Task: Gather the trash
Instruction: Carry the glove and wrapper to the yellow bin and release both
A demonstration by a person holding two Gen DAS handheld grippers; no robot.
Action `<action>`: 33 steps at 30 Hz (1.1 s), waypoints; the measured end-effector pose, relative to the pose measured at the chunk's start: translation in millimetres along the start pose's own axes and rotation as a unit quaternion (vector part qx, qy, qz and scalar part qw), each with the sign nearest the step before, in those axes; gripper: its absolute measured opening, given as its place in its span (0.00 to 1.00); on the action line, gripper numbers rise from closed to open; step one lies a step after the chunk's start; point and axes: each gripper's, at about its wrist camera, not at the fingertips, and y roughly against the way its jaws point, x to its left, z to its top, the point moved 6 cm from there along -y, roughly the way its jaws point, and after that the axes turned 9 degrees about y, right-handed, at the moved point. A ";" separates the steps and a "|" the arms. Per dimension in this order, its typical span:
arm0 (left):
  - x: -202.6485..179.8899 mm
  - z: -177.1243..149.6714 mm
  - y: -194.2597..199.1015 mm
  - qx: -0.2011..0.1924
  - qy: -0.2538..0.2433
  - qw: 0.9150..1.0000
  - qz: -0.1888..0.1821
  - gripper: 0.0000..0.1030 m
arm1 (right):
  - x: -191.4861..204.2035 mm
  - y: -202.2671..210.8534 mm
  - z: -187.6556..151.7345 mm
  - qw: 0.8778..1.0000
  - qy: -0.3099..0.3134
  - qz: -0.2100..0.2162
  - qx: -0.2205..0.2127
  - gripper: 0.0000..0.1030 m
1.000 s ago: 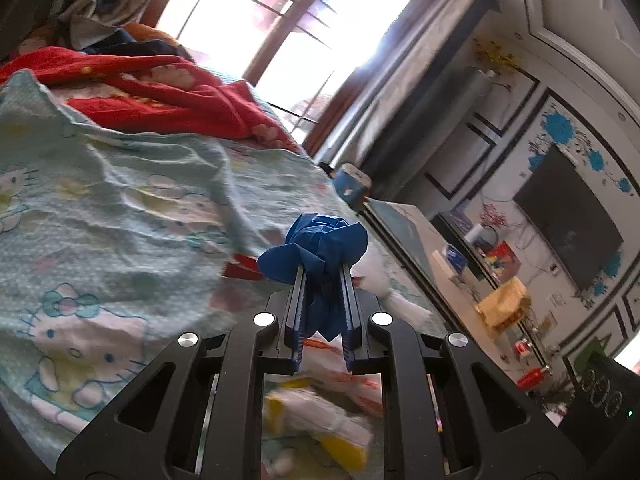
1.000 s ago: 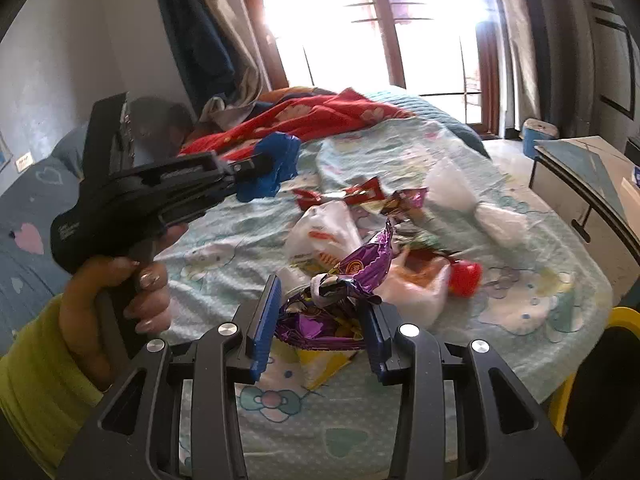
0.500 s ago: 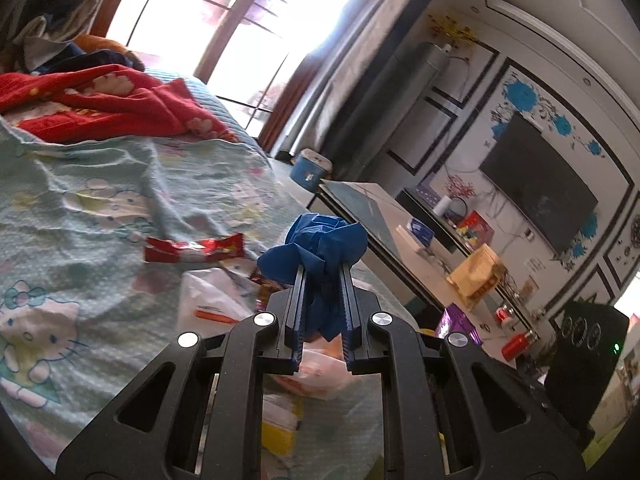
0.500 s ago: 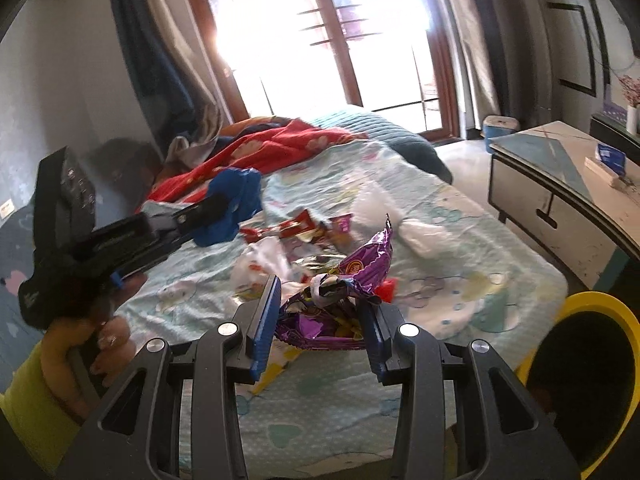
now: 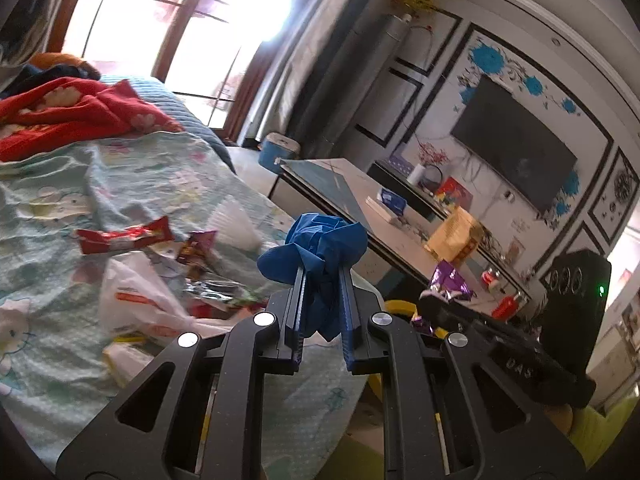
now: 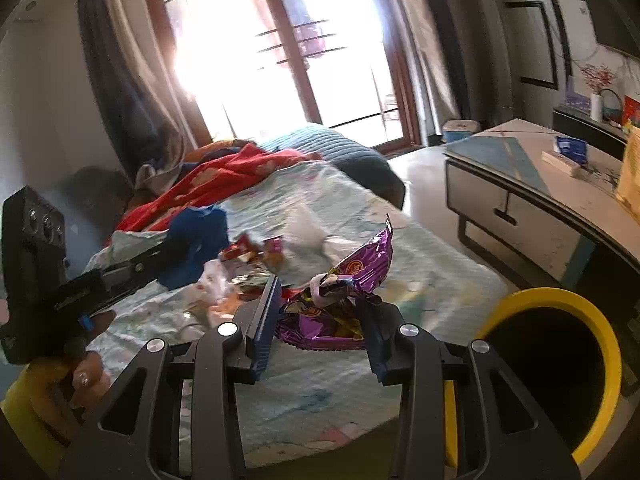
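The left gripper squeezes a blue glove; the right gripper pinches a purple wrapper, the yellow bin near on the right

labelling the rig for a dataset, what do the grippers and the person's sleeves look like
Both grippers, left gripper and right gripper, are matte black frames with triangular cut-outs, silver round bolts and ribbed blue pads. The right one's body carries pale embossed lettering. A yellow-green sleeve covers the left wrist. No cables show.
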 end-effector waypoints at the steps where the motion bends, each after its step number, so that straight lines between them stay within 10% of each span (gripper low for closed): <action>1: -4.8 -2.6 -3.2 0.004 -0.006 1.000 -0.002 0.09 | -6.7 2.3 -1.1 1.000 -0.004 -0.005 0.000 0.36; 33: -123.2 -114.6 -119.0 0.160 -0.124 0.977 -0.068 0.09 | -178.0 53.0 -61.7 0.983 -0.108 -0.149 0.024 0.37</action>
